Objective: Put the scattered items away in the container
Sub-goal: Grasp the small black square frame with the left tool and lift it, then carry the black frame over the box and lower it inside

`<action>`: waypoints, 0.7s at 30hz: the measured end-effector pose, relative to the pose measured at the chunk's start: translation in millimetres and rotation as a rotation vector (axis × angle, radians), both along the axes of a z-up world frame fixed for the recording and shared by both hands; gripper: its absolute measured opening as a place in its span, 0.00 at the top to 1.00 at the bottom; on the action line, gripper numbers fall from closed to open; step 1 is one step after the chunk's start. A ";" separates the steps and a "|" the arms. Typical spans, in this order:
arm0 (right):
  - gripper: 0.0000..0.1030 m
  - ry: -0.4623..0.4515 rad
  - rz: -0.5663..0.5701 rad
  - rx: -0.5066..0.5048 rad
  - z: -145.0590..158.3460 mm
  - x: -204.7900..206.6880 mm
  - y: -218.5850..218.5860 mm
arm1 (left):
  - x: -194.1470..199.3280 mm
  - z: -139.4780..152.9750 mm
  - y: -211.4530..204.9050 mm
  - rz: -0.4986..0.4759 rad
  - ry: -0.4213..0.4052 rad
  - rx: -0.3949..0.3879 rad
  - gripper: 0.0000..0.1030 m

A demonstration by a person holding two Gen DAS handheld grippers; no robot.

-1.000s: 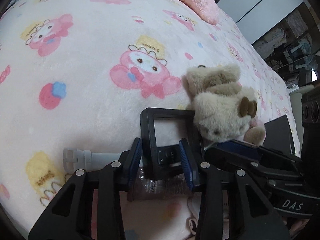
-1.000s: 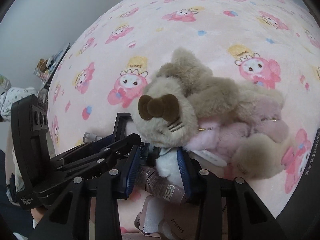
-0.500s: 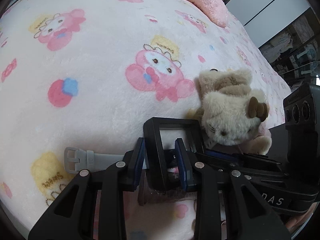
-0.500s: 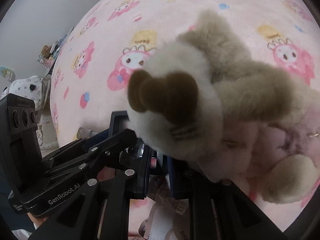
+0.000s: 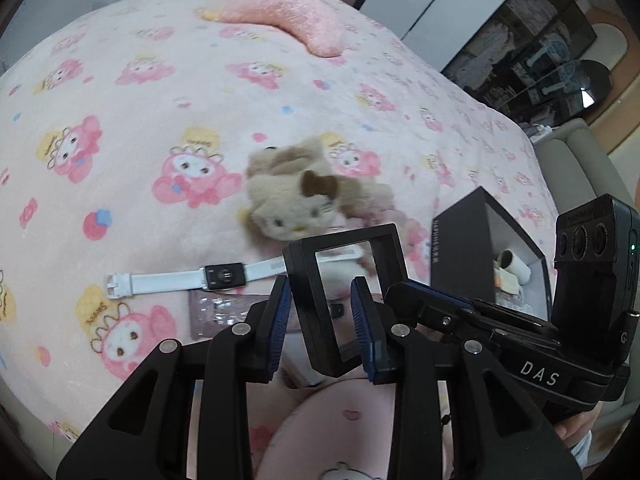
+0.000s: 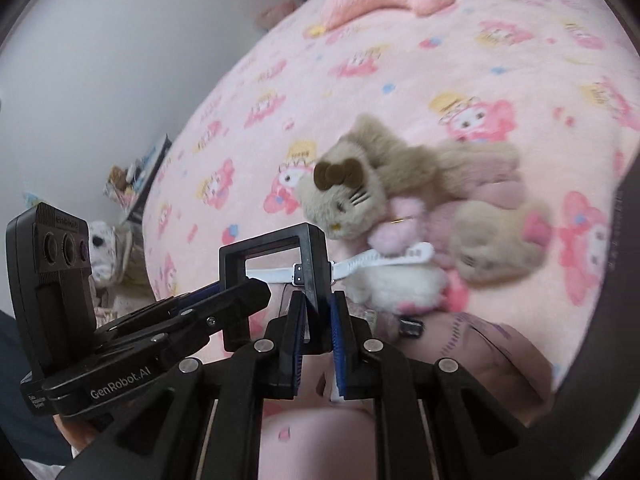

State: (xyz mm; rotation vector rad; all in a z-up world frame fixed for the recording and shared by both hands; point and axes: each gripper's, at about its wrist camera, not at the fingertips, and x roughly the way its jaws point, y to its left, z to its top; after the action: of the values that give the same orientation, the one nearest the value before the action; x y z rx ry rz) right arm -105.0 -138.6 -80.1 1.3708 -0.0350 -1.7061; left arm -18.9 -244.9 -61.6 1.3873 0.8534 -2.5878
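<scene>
A black square frame hangs above the pink blanket, gripped from both sides. My left gripper is shut on its left bar. My right gripper has its jaws closing on the frame's right bar, and the blue pads press against it. A beige plush cat with a brown bow lies just beyond the frame. A white-strapped watch lies flat below the cat. The black box stands open at the right with small items inside.
A shiny grey packet lies under the watch. A pink plush pillow rests at the far end of the bed. The bed's edge and a beige seat are at the right; shelves stand behind.
Both grippers rose with the frame, lifting it off the blanket. The right gripper's jaws closed from wide around the plush onto the frame's side. The watch underneath is now uncovered.
</scene>
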 end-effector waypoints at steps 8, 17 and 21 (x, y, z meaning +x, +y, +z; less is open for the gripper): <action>0.90 0.151 -0.239 -0.033 51.7 -8.3 154.5 | -54.1 24.4 127.4 -0.290 0.087 0.089 0.72; 0.90 0.134 -0.458 0.093 22.2 -33.8 276.3 | -109.2 -12.5 252.6 -0.475 -0.034 0.055 0.72; 0.90 0.116 -0.528 0.147 -3.2 -32.6 294.8 | -120.1 -40.3 272.0 -0.485 -0.145 0.068 0.70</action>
State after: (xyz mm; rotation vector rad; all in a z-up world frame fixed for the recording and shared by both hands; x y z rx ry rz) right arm -137.6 156.2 -83.3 1.4512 -0.2272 -2.2616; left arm -139.1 27.0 -101.9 1.9869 0.6525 -2.7534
